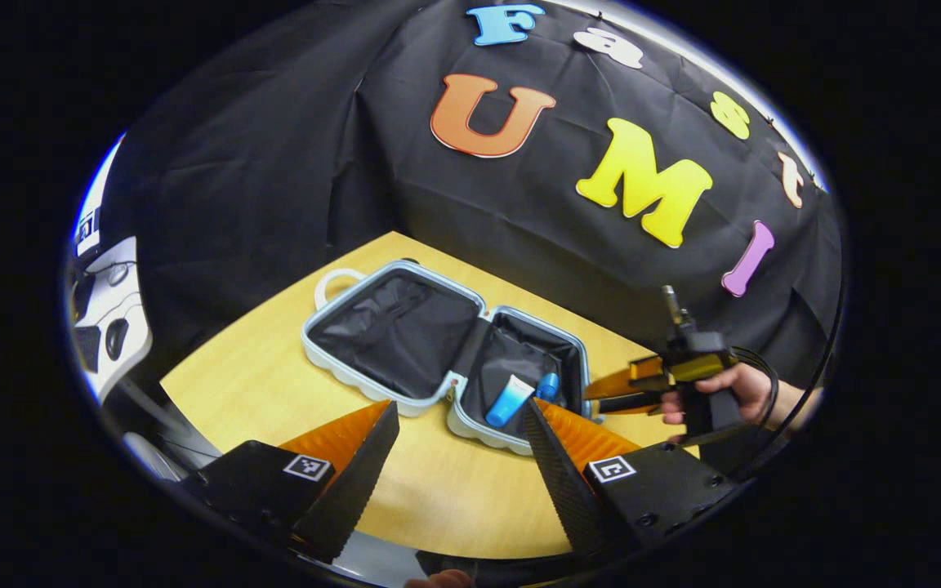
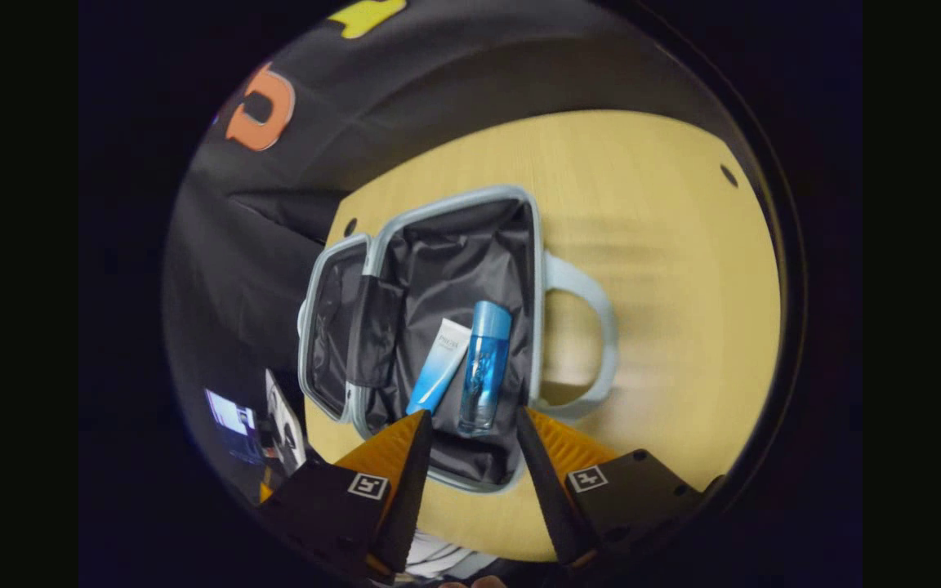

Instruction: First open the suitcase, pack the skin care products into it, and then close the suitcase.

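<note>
1. The suitcase [image 2: 438,327] lies spread flat on the wooden table [image 2: 666,245], both halves showing their dark lining.
2. The tube [image 2: 439,366] and the blue bottle [image 2: 484,366] rest side by side in the half that carries the handle [image 2: 593,327]; packing looks finished, so closing is judged the step in hand.
3. Your right gripper [image 2: 470,433] hangs over that half, jaws apart and empty.
4. Your left gripper [image 1: 461,429], likewise spread and holding nothing, sits near the case's front edge.
5. Hook a finger under the empty half's rim [image 1: 332,363], then swing it over the hinge slowly, so neither product rolls out.
</note>
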`<state>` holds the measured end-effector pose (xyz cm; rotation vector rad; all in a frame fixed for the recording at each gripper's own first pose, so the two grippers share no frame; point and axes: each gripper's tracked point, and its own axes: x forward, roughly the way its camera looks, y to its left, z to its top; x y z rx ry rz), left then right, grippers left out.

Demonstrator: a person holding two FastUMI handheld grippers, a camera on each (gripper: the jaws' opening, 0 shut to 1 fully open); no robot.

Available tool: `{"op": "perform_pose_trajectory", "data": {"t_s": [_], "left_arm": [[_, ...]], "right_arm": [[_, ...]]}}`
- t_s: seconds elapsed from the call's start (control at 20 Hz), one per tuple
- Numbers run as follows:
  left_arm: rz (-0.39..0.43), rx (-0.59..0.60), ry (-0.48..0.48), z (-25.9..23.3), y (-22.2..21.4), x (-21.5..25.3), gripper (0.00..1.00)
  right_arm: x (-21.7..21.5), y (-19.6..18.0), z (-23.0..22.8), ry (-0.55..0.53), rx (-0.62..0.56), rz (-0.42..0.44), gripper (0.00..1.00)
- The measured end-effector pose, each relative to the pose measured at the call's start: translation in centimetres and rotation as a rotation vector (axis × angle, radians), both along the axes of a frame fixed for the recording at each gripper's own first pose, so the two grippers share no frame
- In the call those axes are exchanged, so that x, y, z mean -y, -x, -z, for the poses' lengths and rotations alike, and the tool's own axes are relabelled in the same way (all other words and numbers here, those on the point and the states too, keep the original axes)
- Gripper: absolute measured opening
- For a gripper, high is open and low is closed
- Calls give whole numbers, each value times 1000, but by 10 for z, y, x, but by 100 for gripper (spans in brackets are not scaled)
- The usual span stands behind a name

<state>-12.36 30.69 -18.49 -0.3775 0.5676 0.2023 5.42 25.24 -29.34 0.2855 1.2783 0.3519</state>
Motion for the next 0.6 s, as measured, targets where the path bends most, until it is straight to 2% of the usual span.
{"op": "perform_pose_trajectory", "data": {"t_s": [0.05, 0.1, 0.15, 0.25, 0.3, 0.35, 0.45, 0.6], "left_arm": [[-1, 3, -17, -3, -7, -9, 98], [1, 10, -32, -6, -15, -17, 99], [6, 13, -45, -7, -22, -24, 98], [55, 57, -19, -7, -49, -42, 99], [50, 58, -24, -4, -55, -55, 98], [43, 60, -30, -2, -61, -68, 98], [39, 59, -28, 11, -76, -102, 98], [24, 21, -44, 40, -92, -151, 98]], "right_arm": [[13, -1, -7, 17, 66, -28, 62], [26, -3, -16, 34, 133, -56, 55], [38, -8, -25, 48, 203, -76, 55], [74, -13, -53, 71, 392, -107, 77], [82, -11, -59, 67, 423, -102, 72], [93, -10, -68, 69, 457, -104, 77], [125, -13, -91, 110, 587, -104, 77], [149, -1, -114, 140, 656, -79, 77]]}}
